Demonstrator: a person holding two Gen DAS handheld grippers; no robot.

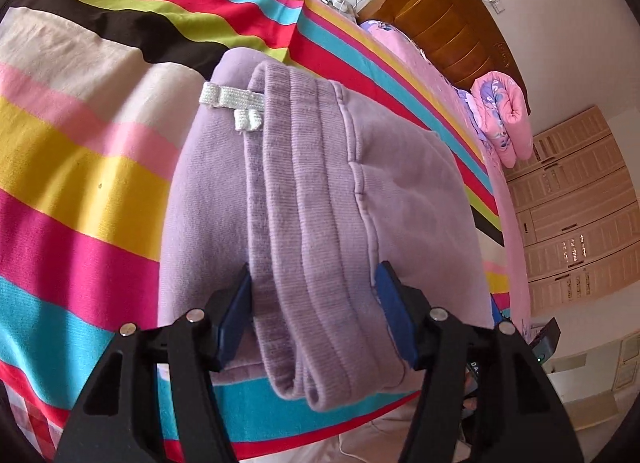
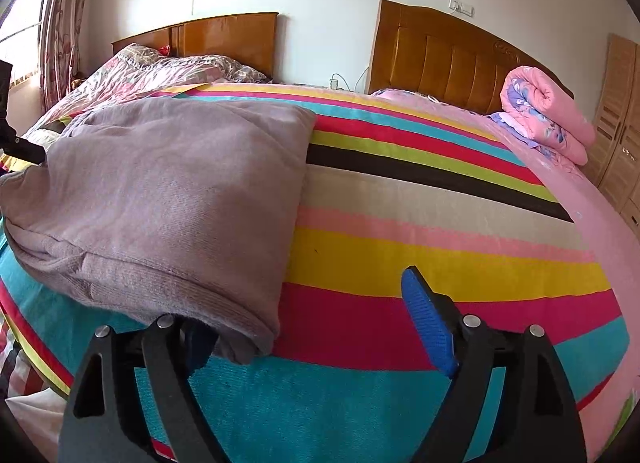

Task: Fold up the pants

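The lilac pants are lying folded on the bed, looking soft, thick and floppy. The left gripper is straddling the ribbed waistband, the firmest place to take hold, its fingers released. The right gripper is hanging open too, grasping nothing, with the pants' folded corner lying between its fingers.

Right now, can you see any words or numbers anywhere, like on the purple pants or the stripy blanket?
"DA": white letters on a dark device beside the left gripper; the rest is cut off, so the word cannot be read.
Purple pants: no words or label text.
Striped blanket: no words.
Pink quilt: flower print only.
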